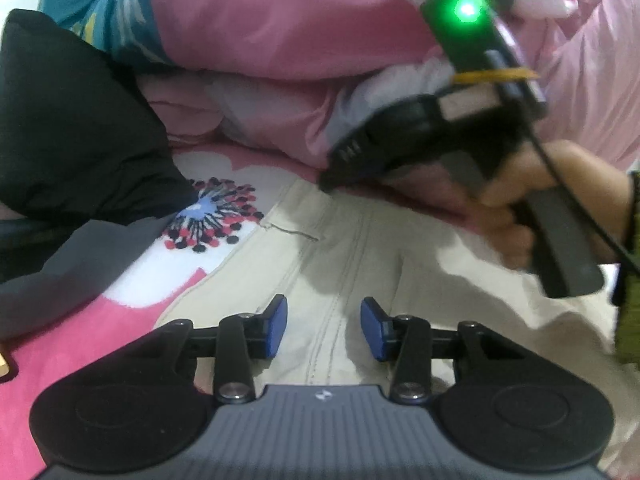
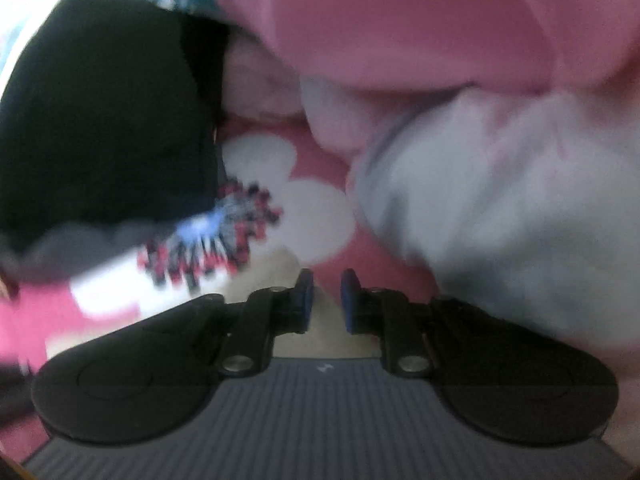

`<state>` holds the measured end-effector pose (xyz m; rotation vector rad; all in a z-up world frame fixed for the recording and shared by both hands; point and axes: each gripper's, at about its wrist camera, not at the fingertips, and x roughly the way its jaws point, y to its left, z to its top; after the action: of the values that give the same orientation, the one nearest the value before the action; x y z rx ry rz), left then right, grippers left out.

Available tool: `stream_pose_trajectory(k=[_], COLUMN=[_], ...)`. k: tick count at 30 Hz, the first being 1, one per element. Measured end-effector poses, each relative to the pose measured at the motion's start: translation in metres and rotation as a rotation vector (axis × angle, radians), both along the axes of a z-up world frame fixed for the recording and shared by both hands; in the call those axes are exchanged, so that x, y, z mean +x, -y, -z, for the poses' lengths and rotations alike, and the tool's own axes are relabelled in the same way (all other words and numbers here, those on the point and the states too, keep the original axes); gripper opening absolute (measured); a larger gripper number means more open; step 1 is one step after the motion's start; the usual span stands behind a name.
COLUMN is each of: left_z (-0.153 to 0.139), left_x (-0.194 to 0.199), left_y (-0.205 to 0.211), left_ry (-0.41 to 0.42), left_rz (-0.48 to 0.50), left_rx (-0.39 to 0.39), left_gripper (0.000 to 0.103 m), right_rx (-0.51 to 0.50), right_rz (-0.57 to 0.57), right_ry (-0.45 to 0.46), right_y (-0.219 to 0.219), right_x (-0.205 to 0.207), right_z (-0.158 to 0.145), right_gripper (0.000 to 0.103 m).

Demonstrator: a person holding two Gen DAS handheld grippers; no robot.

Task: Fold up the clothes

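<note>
A cream garment with stitched seams (image 1: 360,248) lies flat on a pink flowered bedsheet (image 1: 100,332). My left gripper (image 1: 324,326) is open just above the garment, its blue pads apart over a seam. The right gripper's body (image 1: 400,140), held in a hand, shows in the left wrist view with its tips low at the garment's far edge. In the blurred right wrist view my right gripper (image 2: 327,300) has a narrow gap between its pads, over a corner of the cream garment (image 2: 320,320). Nothing is clearly held.
A black garment (image 1: 76,120) lies at the left with a grey one (image 1: 60,280) under it. A pink quilt (image 1: 280,28) is heaped at the back. A pale grey-white cloth (image 2: 500,200) lies at the right.
</note>
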<state>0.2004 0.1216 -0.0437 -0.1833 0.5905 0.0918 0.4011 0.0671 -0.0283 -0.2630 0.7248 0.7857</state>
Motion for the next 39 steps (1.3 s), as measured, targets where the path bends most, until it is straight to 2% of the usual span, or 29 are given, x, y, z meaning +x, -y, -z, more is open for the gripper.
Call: stream_pose_trajectory(k=[3,7,9,11,14,16,18,20,21,23,25,27,39], left_z=[-0.008,-0.021,-0.026,-0.022,-0.010,-0.003,-0.003,-0.007,-0.007,-0.008,-0.008,-0.009,-0.011], left_x=[-0.018,-0.034,-0.038,-0.035,-0.021,-0.013,-0.015,-0.018,-0.019,-0.019,-0.019,-0.019,-0.028], left_y=[-0.002,-0.005,-0.006,-0.008,-0.008,-0.012,-0.015,-0.018,-0.019,-0.022,-0.025,-0.027,-0.031], left_ry=[0.047,0.124,0.159,0.150,0.080,0.018,0.009,0.016,0.015,0.012,0.009,0.006,0.001], left_rz=[-0.032,-0.100,-0.131,-0.150,-0.133,-0.117,-0.118,-0.111,-0.110,-0.108,-0.105,-0.103,-0.074], left_rx=[-0.017,-0.005,0.032,0.083,0.154,0.125,0.100,0.085,0.080,0.069,0.058,0.048,0.027], left_gripper=[0.044,0.050,0.060,0.062,0.061,0.058,0.054,0.041,0.039,0.030,0.028,0.028,0.029], right_rx=[0.069,0.096,0.112,0.117,0.120,0.123,0.128,0.132,0.133,0.135,0.164,0.210,0.194], right_rz=[0.016,0.051,0.076,0.095,0.108,0.118,0.127,0.133,0.137,0.143,0.140,0.125,0.126], right_ry=[-0.069,-0.146,-0.186,-0.219,-0.245,-0.258,-0.273,-0.277,-0.276,-0.276,-0.279,-0.293,-0.269], right_y=[0.002,-0.001,-0.005,-0.008,-0.010,-0.010,-0.011,-0.011,-0.011,-0.012,-0.009,-0.005,-0.015], right_x=[0.003,0.012,0.017,0.020,0.021,0.021,0.022,0.022,0.021,0.021,0.019,0.017,0.017], right_z=[-0.005,0.002,0.007,0.010,0.013,0.014,0.013,0.013,0.012,0.012,0.011,0.008,0.021], right_gripper=[0.030,0.042,0.044,0.045,0.045,0.045,0.045,0.043,0.043,0.035,0.029,0.014,0.012])
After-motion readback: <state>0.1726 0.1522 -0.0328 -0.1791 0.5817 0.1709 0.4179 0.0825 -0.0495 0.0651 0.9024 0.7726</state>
